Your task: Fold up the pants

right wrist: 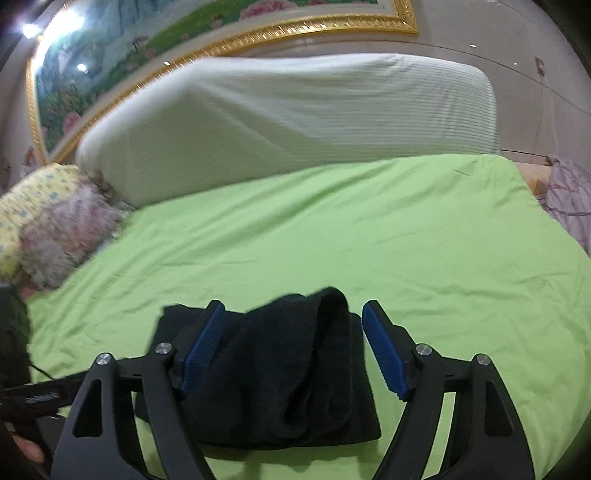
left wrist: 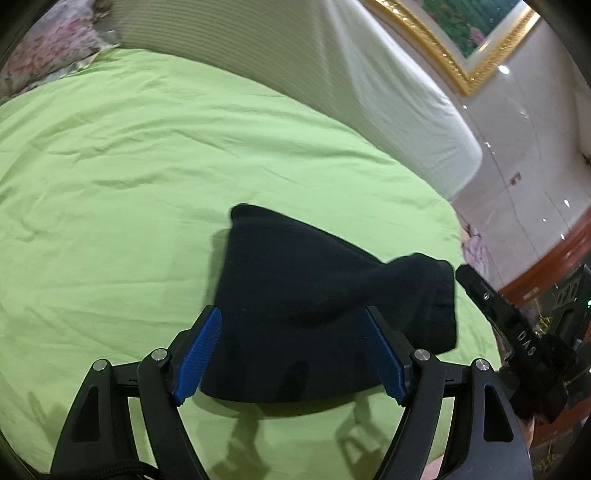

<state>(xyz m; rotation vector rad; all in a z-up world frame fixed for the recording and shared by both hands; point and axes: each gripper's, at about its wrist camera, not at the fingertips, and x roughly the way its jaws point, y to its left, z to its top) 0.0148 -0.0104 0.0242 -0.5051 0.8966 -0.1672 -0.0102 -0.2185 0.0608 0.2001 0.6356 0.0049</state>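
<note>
- the black pants (left wrist: 295, 314) lie folded into a small bundle on the green sheet (left wrist: 129, 166) of the bed, near its front edge.
- in the right wrist view the pants (right wrist: 273, 376) show a flat lower layer with a rumpled fold heaped on top.
- the left gripper (left wrist: 291, 354) is spread wide, its blue pads (left wrist: 201, 354) on either side of the bundle with nothing pinched between them.
- the right gripper (right wrist: 293, 350) is likewise spread apart, one blue pad (right wrist: 384, 354) over bare sheet just beside the pants, the other over the cloth; whether either touches the cloth cannot be told.
- in the left wrist view the right gripper (left wrist: 466, 275) shows at the right, just beside the raised end of the bundle.
- a white striped cushion (right wrist: 295, 122) stands along the far side of the bed.
- floral pillows (right wrist: 59, 236) sit at the far left corner.
- a gold-framed picture (right wrist: 184, 33) hangs on the wall behind.
</note>
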